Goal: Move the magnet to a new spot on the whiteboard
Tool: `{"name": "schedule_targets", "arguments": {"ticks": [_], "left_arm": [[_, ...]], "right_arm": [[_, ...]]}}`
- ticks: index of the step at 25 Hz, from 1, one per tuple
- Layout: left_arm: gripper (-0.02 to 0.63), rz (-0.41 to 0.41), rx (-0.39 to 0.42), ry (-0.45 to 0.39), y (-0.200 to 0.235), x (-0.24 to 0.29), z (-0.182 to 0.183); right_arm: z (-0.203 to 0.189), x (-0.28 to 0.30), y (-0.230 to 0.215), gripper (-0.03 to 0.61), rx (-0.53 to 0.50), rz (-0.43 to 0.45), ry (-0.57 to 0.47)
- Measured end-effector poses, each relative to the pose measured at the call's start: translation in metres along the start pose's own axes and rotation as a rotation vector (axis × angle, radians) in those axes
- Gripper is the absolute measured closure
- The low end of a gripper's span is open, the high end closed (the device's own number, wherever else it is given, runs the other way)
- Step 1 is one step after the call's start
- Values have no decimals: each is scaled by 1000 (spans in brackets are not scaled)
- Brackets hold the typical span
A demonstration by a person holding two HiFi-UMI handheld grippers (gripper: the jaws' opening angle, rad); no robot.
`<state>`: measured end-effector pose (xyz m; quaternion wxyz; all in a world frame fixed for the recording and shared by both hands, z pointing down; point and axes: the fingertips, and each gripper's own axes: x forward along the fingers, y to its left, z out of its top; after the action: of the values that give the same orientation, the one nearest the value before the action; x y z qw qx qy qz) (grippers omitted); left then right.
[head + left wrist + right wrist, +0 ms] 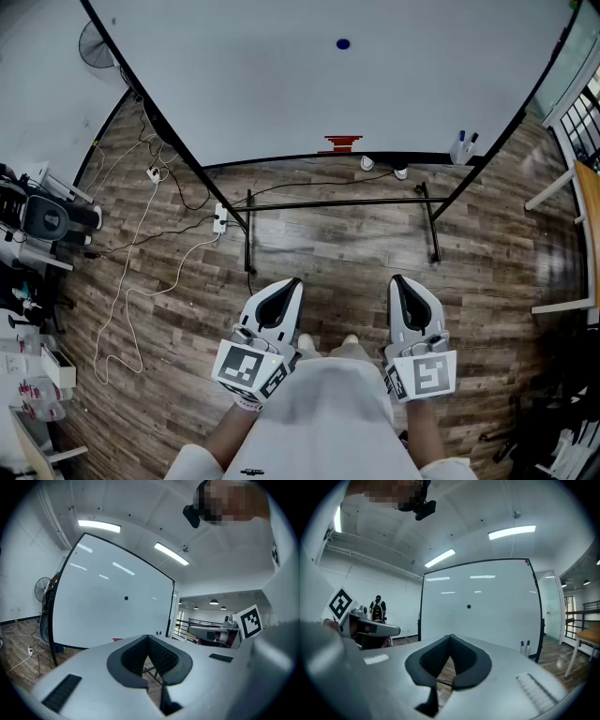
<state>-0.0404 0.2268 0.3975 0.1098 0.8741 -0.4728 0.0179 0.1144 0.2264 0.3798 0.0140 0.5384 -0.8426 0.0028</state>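
Note:
A small blue magnet [343, 43] sticks high on the big whiteboard [281, 84], which stands on a black frame well ahead of me. It also shows as a dot in the left gripper view, magnet [126, 598], and in the right gripper view, magnet [468, 606]. Both grippers are held low and close to my body, far short of the board. The left gripper [292, 282] is shut with nothing in it, its jaws meeting at the tip [148, 637]. My right gripper [397, 279] is likewise shut and empty [451, 637].
A red eraser [342, 142] and markers in a holder [462, 148] sit on the board's tray. Cables and a power strip [220, 218] lie on the wood floor at left, near a fan [97, 45]. A table [587, 202] stands at right. A person [378, 609] stands far off.

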Motion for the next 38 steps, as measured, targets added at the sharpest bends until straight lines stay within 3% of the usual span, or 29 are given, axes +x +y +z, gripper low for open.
{"name": "schedule_targets", "arguments": {"ticks": [6, 12, 17, 22, 26, 30, 38], "left_arm": [[607, 10, 19, 11, -16, 9, 2], [607, 36, 6, 47, -36, 13, -23], [607, 36, -3, 79, -43, 15, -37], [607, 66, 4, 74, -33, 19, -31], [607, 68, -13, 52, -20, 39, -22], [607, 36, -14, 48, 7, 62, -11], [607, -68, -23, 33, 93, 133, 24]], "right_arm": [[-2, -8, -15, 569, 28, 5, -5], [-10, -25, -34, 569, 59, 31, -17], [-26, -29, -19, 569, 35, 193, -36], [-23, -15, -7, 569, 13, 211, -57], [-35, 2, -13, 568, -3, 195, 19], [-22, 41, -13, 568, 5, 184, -41], [-9, 151, -23, 568, -2, 95, -12]]}}
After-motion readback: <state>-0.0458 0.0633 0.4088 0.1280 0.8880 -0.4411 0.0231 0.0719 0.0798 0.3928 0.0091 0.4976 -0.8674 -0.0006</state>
